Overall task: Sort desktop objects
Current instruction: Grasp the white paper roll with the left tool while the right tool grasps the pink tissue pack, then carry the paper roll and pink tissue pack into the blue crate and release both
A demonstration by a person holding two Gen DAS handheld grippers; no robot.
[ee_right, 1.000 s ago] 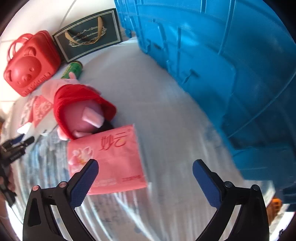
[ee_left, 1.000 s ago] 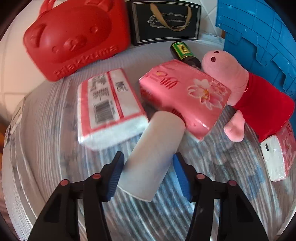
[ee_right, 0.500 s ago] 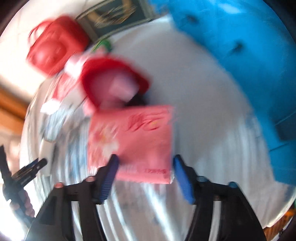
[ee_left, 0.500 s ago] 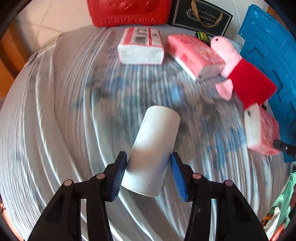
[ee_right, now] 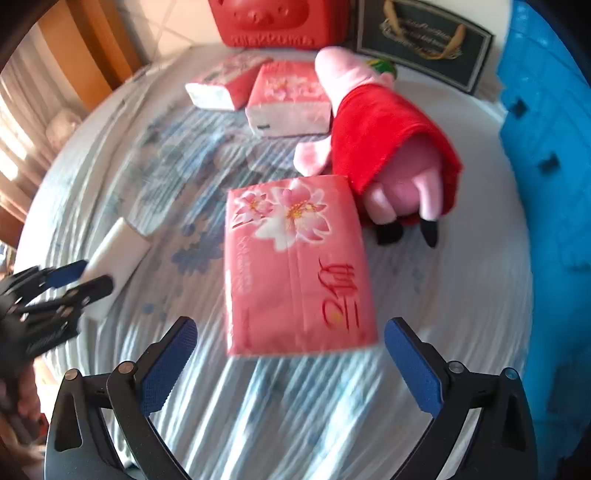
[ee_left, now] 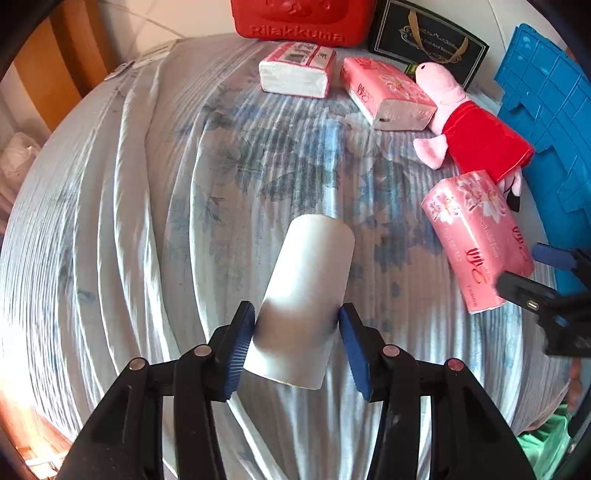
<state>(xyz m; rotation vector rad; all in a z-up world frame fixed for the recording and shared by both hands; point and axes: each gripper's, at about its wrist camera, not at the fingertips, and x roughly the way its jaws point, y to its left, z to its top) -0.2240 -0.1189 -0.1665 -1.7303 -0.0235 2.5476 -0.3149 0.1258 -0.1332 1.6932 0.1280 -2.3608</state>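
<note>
My left gripper [ee_left: 296,341] is shut on a white cylinder [ee_left: 306,291] and holds it over the near part of the cloth-covered table; both also show at the left of the right wrist view [ee_right: 110,266]. My right gripper [ee_right: 290,363] is open, just short of a pink tissue pack [ee_right: 295,266] that lies flat on the cloth; this pack shows at the right of the left wrist view [ee_left: 476,240]. A pink plush pig in a red dress [ee_right: 388,147] lies just beyond it.
Two more tissue packs [ee_left: 295,70] [ee_left: 386,94] lie at the back. A red Rilakkuma case [ee_left: 299,16] and a black gift bag [ee_left: 424,40] stand behind them. A blue plastic crate [ee_right: 550,184] fills the right side. A small green bottle [ee_right: 380,64] lies behind the pig.
My left gripper closed on the white cylinder and pulled it back toward the near side. My right gripper swung to face the near pink pack, narrowed briefly, and is wide again.
</note>
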